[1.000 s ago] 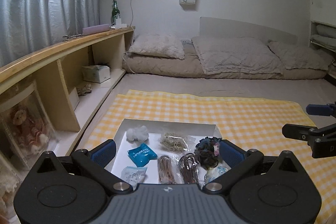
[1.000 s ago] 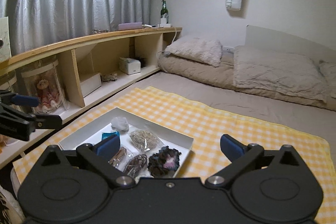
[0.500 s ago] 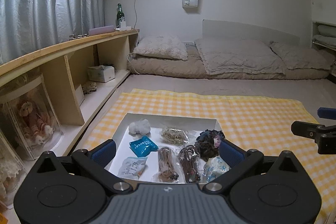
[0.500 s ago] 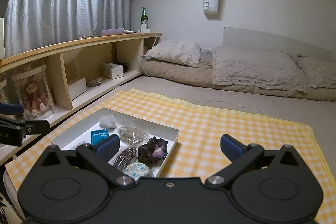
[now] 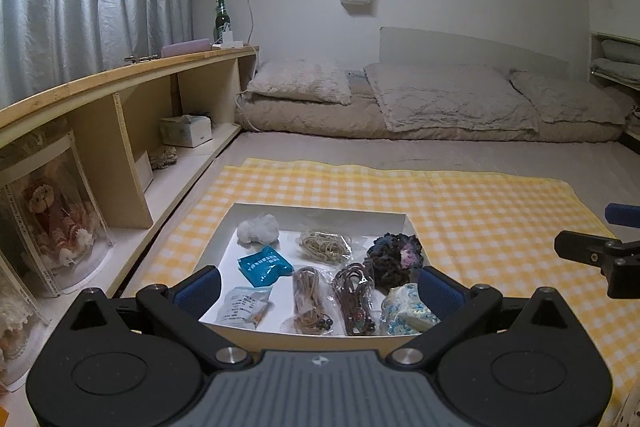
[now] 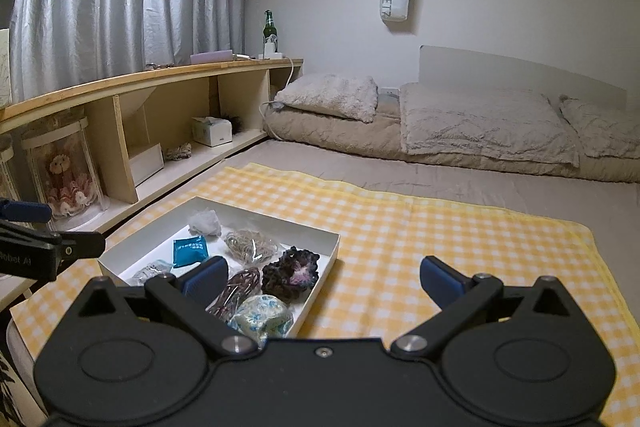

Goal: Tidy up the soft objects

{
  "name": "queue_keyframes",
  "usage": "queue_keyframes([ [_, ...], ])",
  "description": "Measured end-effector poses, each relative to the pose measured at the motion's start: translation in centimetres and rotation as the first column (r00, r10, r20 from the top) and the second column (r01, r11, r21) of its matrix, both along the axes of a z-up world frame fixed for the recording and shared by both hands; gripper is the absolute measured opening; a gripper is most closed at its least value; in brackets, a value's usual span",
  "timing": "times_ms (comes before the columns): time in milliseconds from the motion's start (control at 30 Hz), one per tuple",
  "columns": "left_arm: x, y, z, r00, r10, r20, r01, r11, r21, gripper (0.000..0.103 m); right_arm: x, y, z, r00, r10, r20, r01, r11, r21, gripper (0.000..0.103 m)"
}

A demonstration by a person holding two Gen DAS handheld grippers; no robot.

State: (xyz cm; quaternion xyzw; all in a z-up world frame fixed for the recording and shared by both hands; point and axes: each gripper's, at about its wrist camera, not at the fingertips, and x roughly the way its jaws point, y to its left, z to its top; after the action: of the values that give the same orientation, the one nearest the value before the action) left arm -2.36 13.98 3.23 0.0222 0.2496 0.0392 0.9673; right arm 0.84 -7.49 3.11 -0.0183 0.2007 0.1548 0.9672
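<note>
Both spread grippers, left (image 5: pixel 318 285) and right (image 6: pixel 323 277), pulled back, partly hiding the tray (image 5: pixel 316 209).

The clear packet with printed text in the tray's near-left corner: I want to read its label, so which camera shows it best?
The left wrist view: the clear packet lies whole and unobstructed in the white tray, though the print is too small to read. In the right wrist view, the right gripper hides part of it.
</note>
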Motion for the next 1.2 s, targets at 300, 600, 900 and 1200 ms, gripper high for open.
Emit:
queue_keyframes([
  [300,-0.1,-0.26,0.0,1.0,-0.009,-0.002,0.009,1.0,-0.003,0.103,0.08,-0.1,-0.01,1.0,-0.003,-0.002,0.003,1.0,-0.003,0.103],
  [600,-0.1,-0.25,-0.07,1.0,-0.007,-0.002,0.007,1.0,0.0,0.103,0.09,0.05,-0.03,1.0,-0.002,-0.005,0.001,1.0,-0.007,0.103],
  [900,-0.16,-0.28,-0.08,1.0,-0.008,-0.003,0.008,1.0,0.003,0.103,-0.02,0.16,-0.16,1.0,0.004,-0.006,-0.004,1.0,-0.009,0.103],
  [1200,-0.16,-0.35,-0.09,1.0,-0.007,-0.004,0.007,1.0,0.001,0.103,0.05,0.06,-0.26,1.0,0.009,-0.011,-0.009,1.0,-0.008,0.103],
])
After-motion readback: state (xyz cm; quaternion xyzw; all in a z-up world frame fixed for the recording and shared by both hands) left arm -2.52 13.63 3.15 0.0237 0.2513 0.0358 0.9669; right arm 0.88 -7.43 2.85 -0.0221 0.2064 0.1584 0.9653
